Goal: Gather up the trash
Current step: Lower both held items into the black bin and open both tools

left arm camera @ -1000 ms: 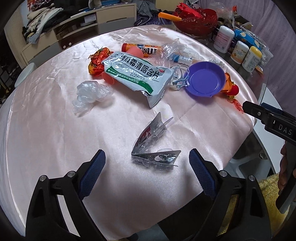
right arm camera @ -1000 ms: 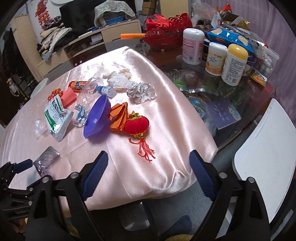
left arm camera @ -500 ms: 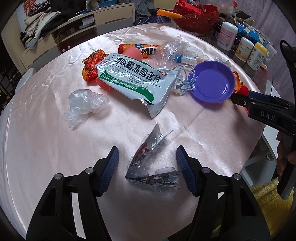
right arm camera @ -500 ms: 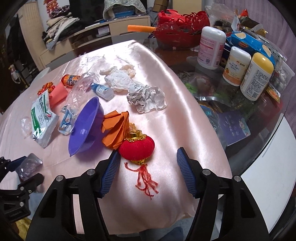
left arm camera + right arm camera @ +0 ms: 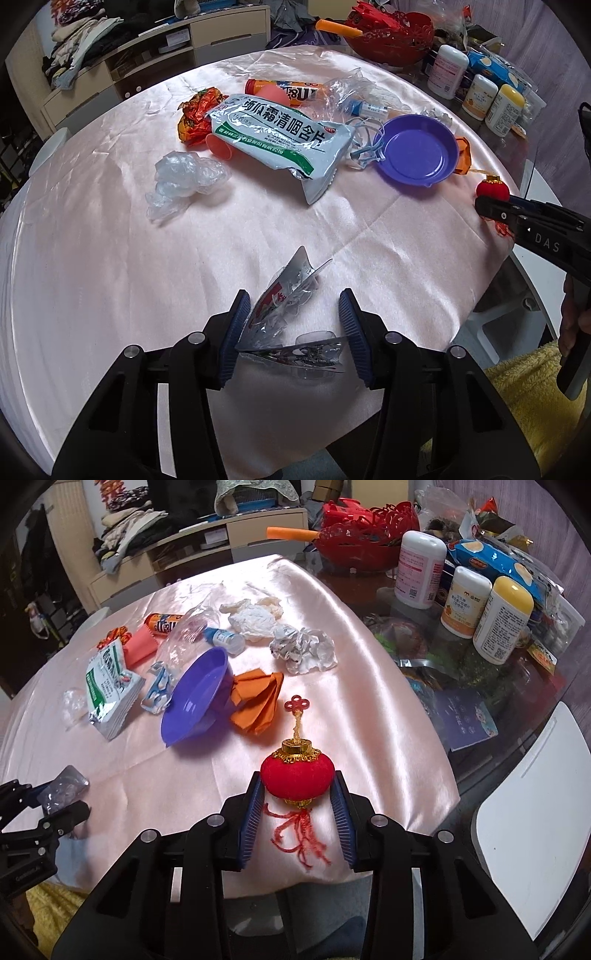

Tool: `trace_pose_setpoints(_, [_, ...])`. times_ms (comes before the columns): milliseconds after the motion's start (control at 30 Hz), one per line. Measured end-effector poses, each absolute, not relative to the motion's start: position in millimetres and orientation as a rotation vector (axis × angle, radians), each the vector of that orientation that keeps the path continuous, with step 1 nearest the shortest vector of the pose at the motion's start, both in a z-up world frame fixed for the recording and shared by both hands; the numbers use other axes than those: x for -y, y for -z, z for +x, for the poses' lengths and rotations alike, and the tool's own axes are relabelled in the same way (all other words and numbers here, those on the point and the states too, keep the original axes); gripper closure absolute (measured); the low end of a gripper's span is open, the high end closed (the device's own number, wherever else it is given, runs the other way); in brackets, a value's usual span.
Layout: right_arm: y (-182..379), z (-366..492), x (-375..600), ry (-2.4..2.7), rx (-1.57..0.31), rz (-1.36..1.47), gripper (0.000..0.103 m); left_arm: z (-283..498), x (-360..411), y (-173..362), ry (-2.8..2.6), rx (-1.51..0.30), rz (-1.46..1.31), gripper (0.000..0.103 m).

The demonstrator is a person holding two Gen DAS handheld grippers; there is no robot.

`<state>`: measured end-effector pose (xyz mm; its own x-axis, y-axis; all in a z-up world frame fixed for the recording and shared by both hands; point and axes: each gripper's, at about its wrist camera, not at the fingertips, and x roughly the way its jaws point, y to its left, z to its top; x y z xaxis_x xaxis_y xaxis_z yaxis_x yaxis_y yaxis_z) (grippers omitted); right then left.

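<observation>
The left tool (image 5: 293,334) points down at the near edge of the worktop (image 5: 92,258), which is covered in a shiny pink cloth. Its jaws have just been closing and now stand at a middling width around a crumpled silver foil wrapper (image 5: 286,319). The left pad touches the wrapper's edge; the right pad is just beside it, and whether it presses cannot be told.

The right tool (image 5: 297,808) is at the near right edge of the cloth. Its jaws have also just been closing, and the pads now sit against both sides of a small red lantern ornament (image 5: 297,777), whose red tassel (image 5: 301,834) trails on the cloth between the fingers.

Farther in lies more litter: a large silver and green pouch (image 5: 284,138), a ball of clear plastic (image 5: 184,179) to its left, an orange-red wrapper (image 5: 194,114) and an orange tube (image 5: 291,91) beyond. A purple dish (image 5: 417,153) sits to the right of the pouch, with folded orange paper (image 5: 256,698) beside it and crumpled white paper (image 5: 301,650) farther back. Bottles (image 5: 502,620) stand on the far right.
</observation>
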<state>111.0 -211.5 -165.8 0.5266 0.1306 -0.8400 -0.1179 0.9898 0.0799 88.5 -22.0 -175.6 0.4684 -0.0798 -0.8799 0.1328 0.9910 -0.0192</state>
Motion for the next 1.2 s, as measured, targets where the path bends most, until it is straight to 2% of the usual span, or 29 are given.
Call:
trace_pose_setpoints(467, [155.3, 19.1, 181.5, -0.273, -1.042, 0.059, 0.065, 8.7, 43.5, 176.0, 0.26, -1.082, 0.031, 0.056])
trace_pose_setpoints(733, [185.7, -11.4, 179.6, -0.276, -1.159, 0.11, 0.065, -35.7, 69.2, 199.0, 0.316, -1.146, 0.044, 0.056])
trace_pose_setpoints(1200, [208.1, -29.1, 172.7, -0.296, -1.226, 0.137, 0.064, -40.5, 76.7, 238.5, 0.347, -1.293, 0.011, 0.055])
